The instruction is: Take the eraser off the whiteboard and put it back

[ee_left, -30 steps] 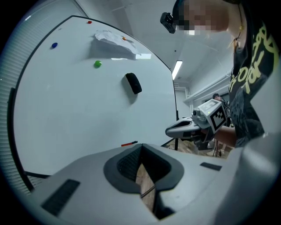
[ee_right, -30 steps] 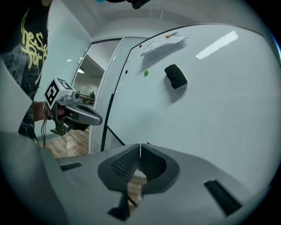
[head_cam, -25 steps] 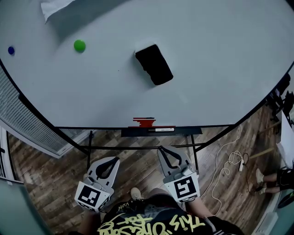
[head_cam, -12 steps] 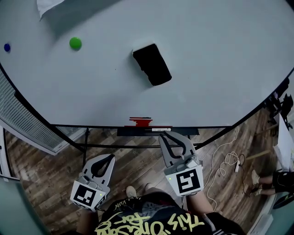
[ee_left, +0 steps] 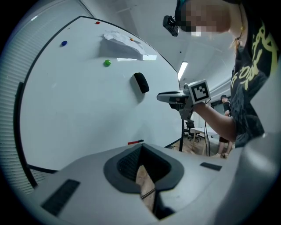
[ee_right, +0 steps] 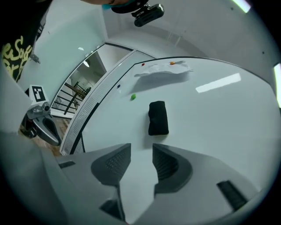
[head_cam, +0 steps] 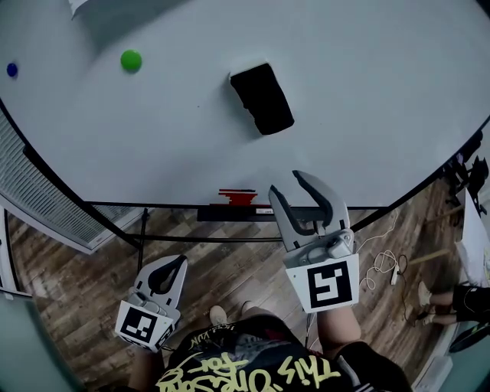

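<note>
The black eraser (head_cam: pixel 262 98) (ee_right: pixel 158 117) (ee_left: pixel 141 82) sticks to the whiteboard (head_cam: pixel 367 115), tilted, near its middle. My right gripper (head_cam: pixel 287 184) (ee_right: pixel 141 151) is raised in front of the board's lower edge, below the eraser and apart from it. Its jaws have just been opening and stand open with nothing between them. My left gripper (head_cam: pixel 179 262) (ee_left: pixel 141 147) hangs low over the floor at the left, shut and empty.
A green magnet (head_cam: pixel 131 60) and a blue magnet (head_cam: pixel 11 70) sit on the board's left part, below a sheet of paper (head_cam: pixel 84 6). A red marker (head_cam: pixel 239 197) lies on the ledge tray (head_cam: pixel 230 214). A white cable (head_cam: pixel 379 268) trails on the wooden floor.
My right gripper has risen toward the board's lower edge and its jaws have gone from shut to open. The left gripper has hardly moved.
</note>
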`<state>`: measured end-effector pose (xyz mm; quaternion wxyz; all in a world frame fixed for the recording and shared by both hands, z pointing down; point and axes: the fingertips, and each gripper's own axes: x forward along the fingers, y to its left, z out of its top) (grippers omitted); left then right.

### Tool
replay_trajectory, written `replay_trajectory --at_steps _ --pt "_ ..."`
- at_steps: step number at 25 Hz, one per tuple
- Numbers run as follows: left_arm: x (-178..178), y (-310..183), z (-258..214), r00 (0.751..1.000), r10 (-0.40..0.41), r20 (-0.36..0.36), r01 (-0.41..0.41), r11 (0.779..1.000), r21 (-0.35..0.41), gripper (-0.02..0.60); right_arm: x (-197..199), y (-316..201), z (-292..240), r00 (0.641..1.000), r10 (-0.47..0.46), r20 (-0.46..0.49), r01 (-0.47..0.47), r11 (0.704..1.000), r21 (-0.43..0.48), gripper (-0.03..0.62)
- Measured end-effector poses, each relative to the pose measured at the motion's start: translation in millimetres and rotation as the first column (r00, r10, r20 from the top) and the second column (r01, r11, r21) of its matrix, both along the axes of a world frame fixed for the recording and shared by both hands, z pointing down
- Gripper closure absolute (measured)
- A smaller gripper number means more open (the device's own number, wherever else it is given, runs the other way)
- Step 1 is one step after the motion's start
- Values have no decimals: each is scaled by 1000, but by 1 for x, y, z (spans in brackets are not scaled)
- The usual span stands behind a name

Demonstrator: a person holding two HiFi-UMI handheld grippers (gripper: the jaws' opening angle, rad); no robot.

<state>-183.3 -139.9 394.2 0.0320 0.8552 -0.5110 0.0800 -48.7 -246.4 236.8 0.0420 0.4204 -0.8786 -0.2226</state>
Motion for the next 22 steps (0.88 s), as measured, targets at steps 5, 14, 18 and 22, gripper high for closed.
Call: replay_trajectory --at_steps 5,14,18,22 --pt "-8 5 3 1000 -20 -2 20 1000 -3 574 -6 -10 -4 970 43 -240 -28 998 64 380" --pt "-27 9 4 998 -68 1 68 998 -4 574 -21 -38 -41 967 139 -214 -102 979 176 333" --pt "-31 14 6 997 -79 -1 79 997 -7 574 -24 -48 -54 966 180 -189 -138 967 212 327" --pt "-38 15 5 996 -90 6 90 996 -6 574 -28 -58 -57 958 214 -189 -170 959 227 326"
